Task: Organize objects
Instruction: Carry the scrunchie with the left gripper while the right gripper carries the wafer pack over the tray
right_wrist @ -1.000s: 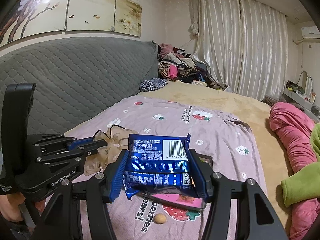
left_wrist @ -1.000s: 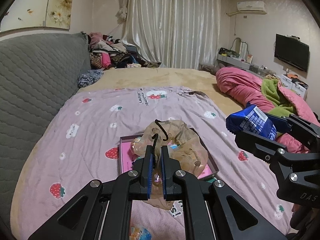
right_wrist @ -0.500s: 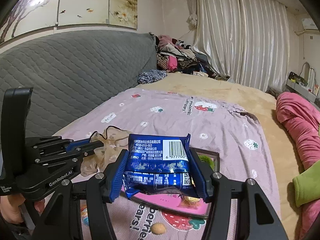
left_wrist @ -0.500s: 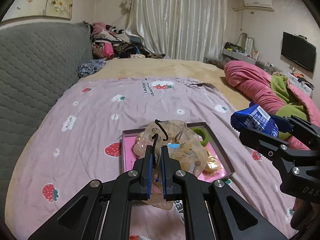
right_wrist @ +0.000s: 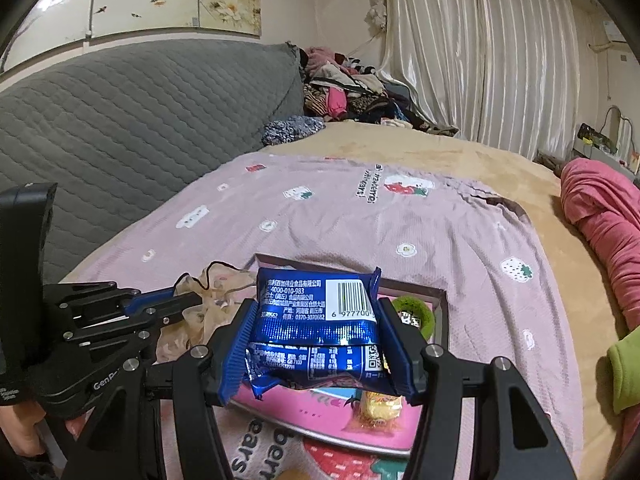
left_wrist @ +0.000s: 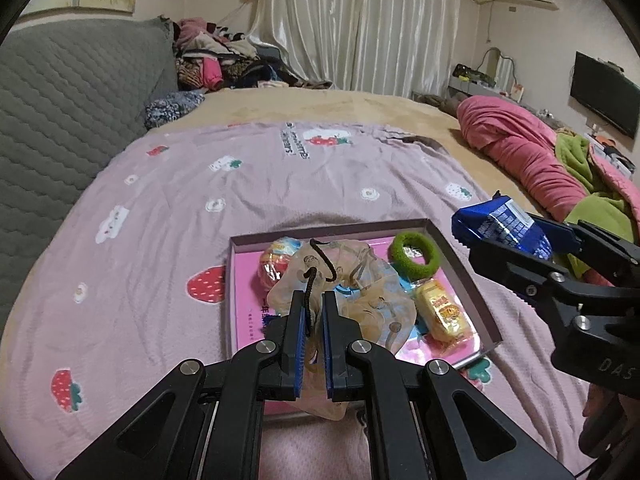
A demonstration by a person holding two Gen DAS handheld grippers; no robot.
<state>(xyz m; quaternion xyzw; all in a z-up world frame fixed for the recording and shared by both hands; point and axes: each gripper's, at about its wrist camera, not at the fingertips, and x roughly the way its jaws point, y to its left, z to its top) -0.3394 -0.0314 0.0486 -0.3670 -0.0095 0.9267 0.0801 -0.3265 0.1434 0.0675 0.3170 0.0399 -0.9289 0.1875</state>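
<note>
A shallow pink tray (left_wrist: 452, 248) lies on the lilac strawberry sheet. It holds a green hair tie (left_wrist: 416, 253), a yellow snack packet (left_wrist: 440, 316) and a round orange sweet (left_wrist: 276, 260). My left gripper (left_wrist: 313, 300) is shut on the black drawstring of a sheer beige pouch (left_wrist: 360, 292), which hangs over the tray. My right gripper (right_wrist: 316, 320) is shut on a blue snack packet (right_wrist: 316, 300), held above the tray's right side; it also shows in the left wrist view (left_wrist: 504, 224).
A grey quilted headboard (left_wrist: 60, 92) runs along the left. A pink and green quilt (left_wrist: 532, 160) lies bunched at the right. A clothes pile (left_wrist: 224, 64) sits at the far end. A small tan sweet (right_wrist: 292, 474) lies on the sheet near the tray.
Both grippers have moved forward and higher over the tray with their loads, so the tray's contents show more fully. Neither grip has changed.
</note>
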